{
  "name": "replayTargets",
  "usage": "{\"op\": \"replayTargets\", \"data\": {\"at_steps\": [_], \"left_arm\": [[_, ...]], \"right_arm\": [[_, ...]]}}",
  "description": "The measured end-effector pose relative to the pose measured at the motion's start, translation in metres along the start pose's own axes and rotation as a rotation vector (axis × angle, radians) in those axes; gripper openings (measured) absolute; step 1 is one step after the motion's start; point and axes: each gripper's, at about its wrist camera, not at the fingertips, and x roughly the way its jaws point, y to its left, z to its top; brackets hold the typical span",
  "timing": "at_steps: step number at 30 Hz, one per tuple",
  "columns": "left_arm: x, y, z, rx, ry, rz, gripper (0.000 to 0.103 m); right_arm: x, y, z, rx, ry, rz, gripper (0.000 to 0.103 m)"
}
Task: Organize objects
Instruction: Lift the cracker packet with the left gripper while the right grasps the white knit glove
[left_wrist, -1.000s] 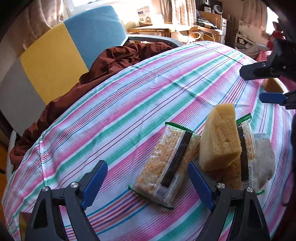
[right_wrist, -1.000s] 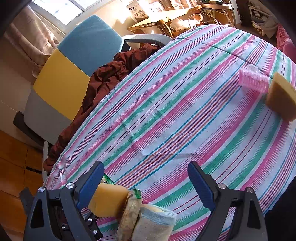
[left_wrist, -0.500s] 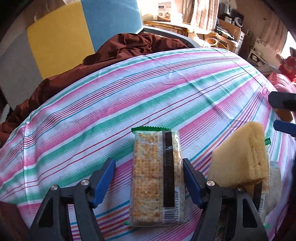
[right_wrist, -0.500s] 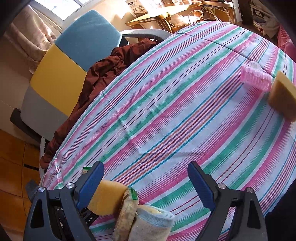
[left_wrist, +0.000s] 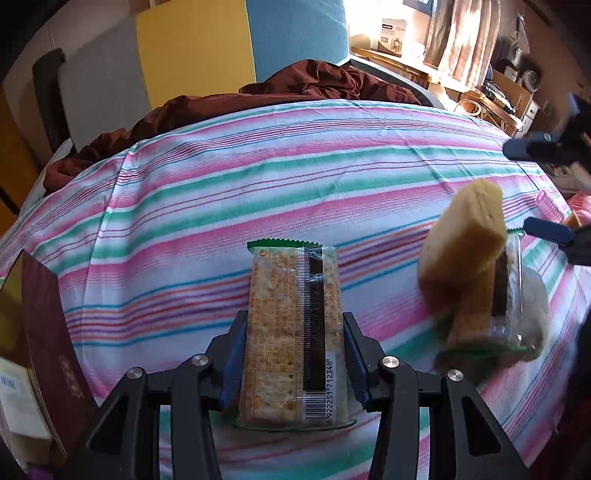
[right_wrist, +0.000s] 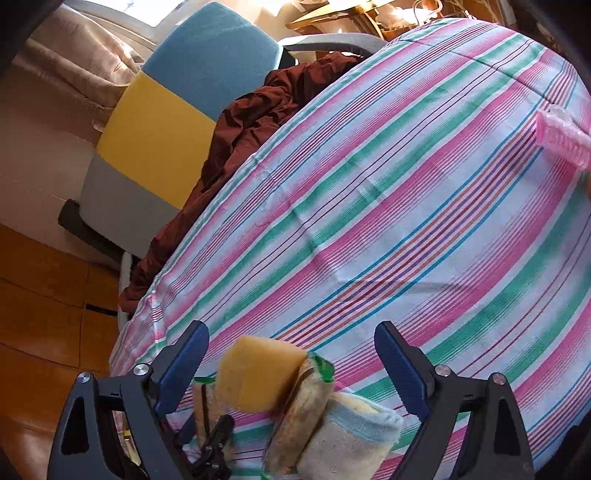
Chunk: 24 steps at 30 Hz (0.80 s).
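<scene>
Mainly, surface: a tabletop under a cloth striped pink, green, white and blue, creased in places.
Far side: a chair with blue, yellow and grey panels, a dark red-brown garment heaped on it against the cloth's edge.
Room: wooden floor at left; beige curtains and a cluttered desk far off by a bright window.
Left hand-held gripper: jaws closing around a cracker packet lying flat on the cloth; pads at its long sides.
Right hand-held gripper: jaws spread wide, holding nothing.
Pile: a yellow sponge, a second cracker packet and a rolled towel leaning together, right of the first packet.
Far right: a pink hair roller on the cloth.
Near left: a dark red booklet at the edge.
</scene>
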Motion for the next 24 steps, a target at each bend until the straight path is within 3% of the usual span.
{"op": "replayTargets", "data": {"at_steps": [3,5,8,11,13,16,24], "left_arm": [[-0.011,-0.002,-0.019,0.006,-0.025,0.001,0.049],[-0.015,-0.002,-0.025,0.007,-0.032,-0.004,0.049],[-0.019,0.001,-0.031,0.002,-0.036,-0.016,0.049],[-0.021,-0.001,-0.035,0.008,-0.044,-0.016,0.049],[-0.023,-0.001,-0.038,0.010,-0.050,-0.018,0.049],[-0.026,0.000,-0.043,0.012,-0.058,-0.023,0.049],[-0.027,0.001,-0.047,0.019,-0.082,-0.029,0.049]], "right_arm": [[0.011,0.008,-0.006,-0.057,0.034,-0.101,0.092],[0.017,0.009,-0.008,-0.058,0.065,-0.073,0.092],[0.026,0.019,-0.013,-0.076,0.145,0.050,0.094],[0.030,0.036,-0.021,-0.099,0.232,0.260,0.094],[0.027,0.048,-0.025,-0.135,0.248,0.332,0.094],[0.022,0.054,-0.026,-0.170,0.210,0.284,0.094],[0.019,0.030,-0.012,-0.091,0.134,0.118,0.094]]}}
